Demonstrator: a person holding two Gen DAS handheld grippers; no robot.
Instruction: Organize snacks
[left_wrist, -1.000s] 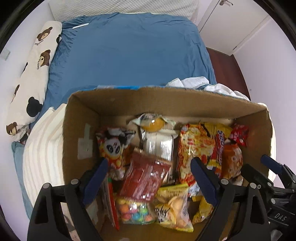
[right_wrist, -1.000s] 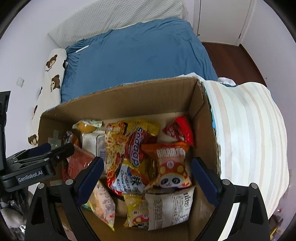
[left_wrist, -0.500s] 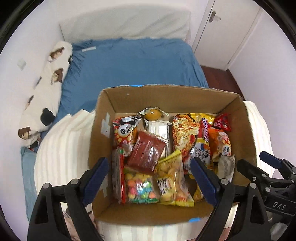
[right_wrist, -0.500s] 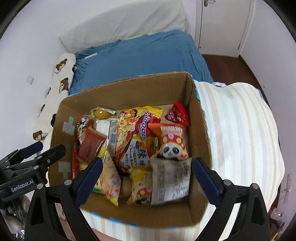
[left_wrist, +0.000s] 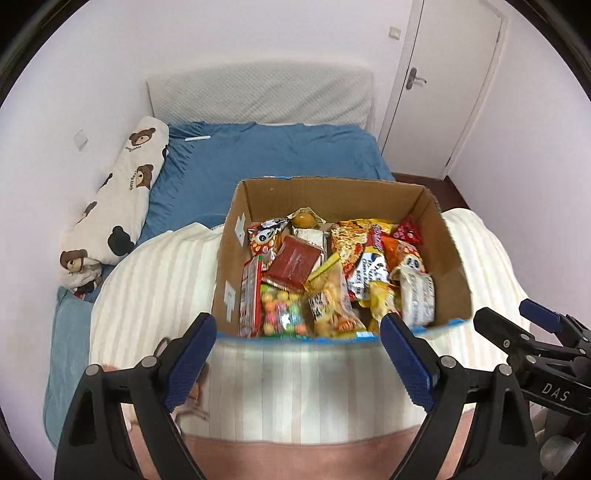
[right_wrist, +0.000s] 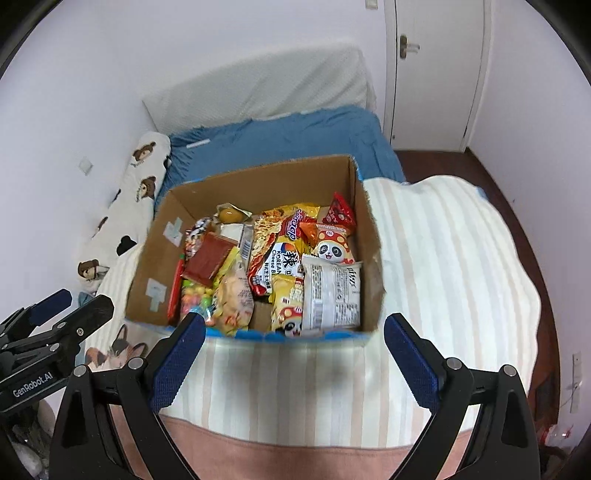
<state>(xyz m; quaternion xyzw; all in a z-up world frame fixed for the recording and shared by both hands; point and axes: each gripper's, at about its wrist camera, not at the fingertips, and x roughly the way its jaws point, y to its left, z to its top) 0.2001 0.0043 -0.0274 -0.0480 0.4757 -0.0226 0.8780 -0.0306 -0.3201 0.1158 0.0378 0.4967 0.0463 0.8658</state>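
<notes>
An open cardboard box (left_wrist: 448, 254) (right_wrist: 155, 251) stands on a striped blanket on the bed, filled with several snack packets. Among them are a dark red packet (left_wrist: 295, 263) (right_wrist: 208, 256), a bag of coloured candies (left_wrist: 282, 314), a yellow noodle packet (right_wrist: 282, 254), a panda packet (right_wrist: 332, 247) and a white packet (right_wrist: 334, 291). My left gripper (left_wrist: 297, 363) is open and empty, held back from the box's near edge. My right gripper (right_wrist: 293, 363) is open and empty, also short of the box. Each gripper shows at the edge of the other's view.
The striped blanket (left_wrist: 155, 280) (right_wrist: 450, 266) covers the near part of the bed, with blue sheet (left_wrist: 269, 151) behind the box. A bear-print pillow (left_wrist: 114, 206) lies along the left wall. A white door (left_wrist: 443, 81) stands at the back right. Dark floor (right_wrist: 532, 243) runs along the bed's right side.
Both grippers have pulled back and up from over the box. The box now looks smaller and farther, and the blanket's near edge has come into view. Both grippers stay open and empty.
</notes>
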